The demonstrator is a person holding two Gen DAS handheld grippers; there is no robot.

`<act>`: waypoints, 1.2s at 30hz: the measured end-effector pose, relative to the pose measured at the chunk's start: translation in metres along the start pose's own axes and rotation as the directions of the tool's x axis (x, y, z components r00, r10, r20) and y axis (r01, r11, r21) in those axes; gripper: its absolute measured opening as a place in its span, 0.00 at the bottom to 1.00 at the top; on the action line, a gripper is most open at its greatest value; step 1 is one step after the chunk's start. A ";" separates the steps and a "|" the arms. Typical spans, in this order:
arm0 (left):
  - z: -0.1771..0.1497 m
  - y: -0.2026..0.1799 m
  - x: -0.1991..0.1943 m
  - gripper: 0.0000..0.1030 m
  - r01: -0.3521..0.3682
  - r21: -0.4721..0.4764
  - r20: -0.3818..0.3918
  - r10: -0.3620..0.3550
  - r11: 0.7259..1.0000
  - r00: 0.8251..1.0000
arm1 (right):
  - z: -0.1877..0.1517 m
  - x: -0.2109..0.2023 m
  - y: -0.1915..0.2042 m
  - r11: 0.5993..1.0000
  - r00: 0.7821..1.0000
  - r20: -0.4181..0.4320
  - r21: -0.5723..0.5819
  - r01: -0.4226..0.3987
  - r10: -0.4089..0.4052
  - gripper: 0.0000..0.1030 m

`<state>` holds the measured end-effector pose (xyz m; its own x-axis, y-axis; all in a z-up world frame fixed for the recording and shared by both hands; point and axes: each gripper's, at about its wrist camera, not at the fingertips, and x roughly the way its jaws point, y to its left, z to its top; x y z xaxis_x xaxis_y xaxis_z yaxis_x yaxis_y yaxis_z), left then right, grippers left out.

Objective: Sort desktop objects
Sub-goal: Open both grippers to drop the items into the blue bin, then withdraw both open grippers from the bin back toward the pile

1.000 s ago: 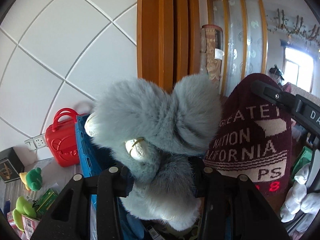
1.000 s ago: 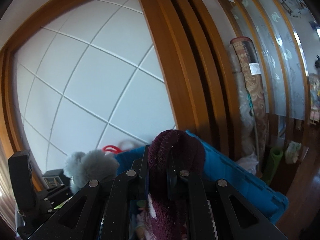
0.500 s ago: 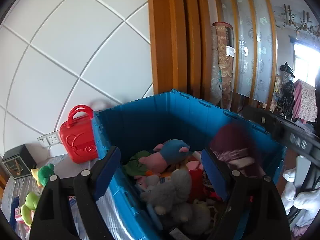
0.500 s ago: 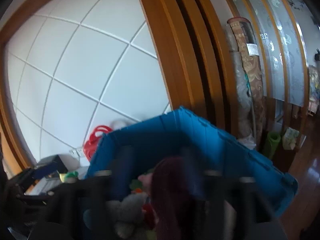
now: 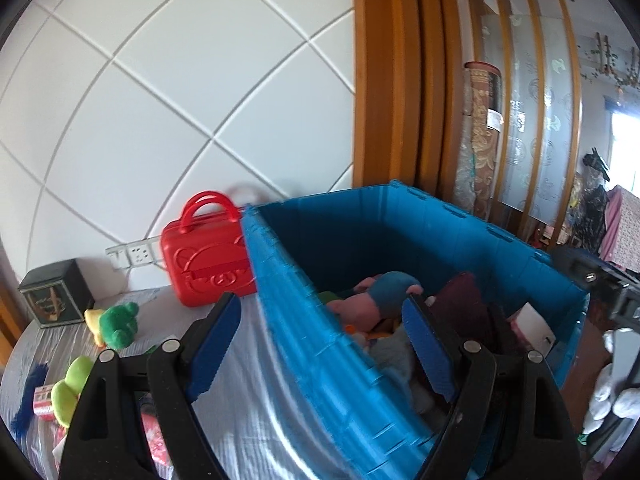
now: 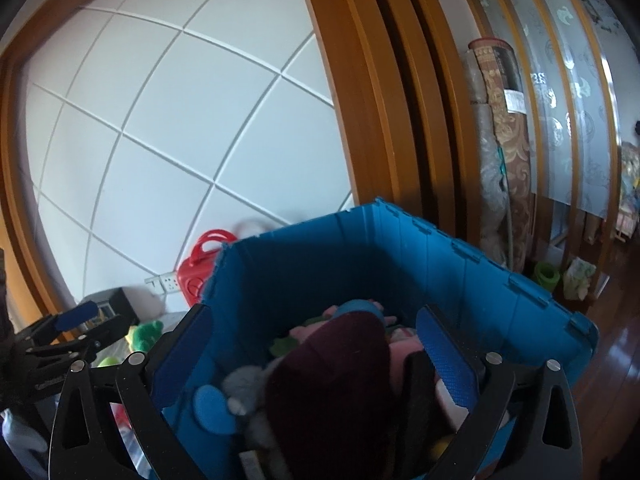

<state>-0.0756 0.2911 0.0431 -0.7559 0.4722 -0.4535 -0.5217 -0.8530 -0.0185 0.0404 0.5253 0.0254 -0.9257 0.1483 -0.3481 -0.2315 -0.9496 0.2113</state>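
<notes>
Hiding the toys beneath, a maroon hat [image 6: 332, 380] fills the blue crate [image 6: 460, 280].

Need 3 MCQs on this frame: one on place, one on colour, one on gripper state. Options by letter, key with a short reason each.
1. Where is the red case?
A. inside the crate
B. on the table, against the crate's outer wall
C. between the left gripper's fingers

2. What colour is the crate?
A. blue
B. green
C. grey

3. What state is the right gripper in?
A. shut on the maroon hat
B. shut, empty
C. open over the crate

Key: 1 B, the case stands by the wall socket, touching the crate from outside. 2 A, all its walls are blue. 3 C, its jaws have just been opening and stand wide; the maroon hat lies loose below them among the plush toys.
</notes>
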 end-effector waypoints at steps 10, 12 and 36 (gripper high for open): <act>-0.039 0.079 -0.031 0.81 -0.100 -0.073 -0.029 0.098 0.992 0.995 | -0.011 -0.016 0.069 0.994 0.995 0.003 -0.044 -0.102 0.102 1.00; -0.048 0.099 -0.038 0.81 -0.130 -0.092 -0.039 0.127 0.987 0.991 | -0.015 -0.015 0.094 0.987 0.990 -0.011 -0.073 -0.142 0.142 1.00; -0.201 0.381 -0.094 0.81 -0.495 -0.239 -0.320 0.413 0.836 0.852 | -0.116 0.085 0.320 0.876 0.856 -0.378 -0.187 -0.445 0.354 1.00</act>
<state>-0.1237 -0.1226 -0.1005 -0.7333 -0.0213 -0.6796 0.0325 -0.9995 -0.0038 -0.0778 0.2016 -0.0421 -0.7607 -0.3135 -0.5684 0.2652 -0.9493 0.1688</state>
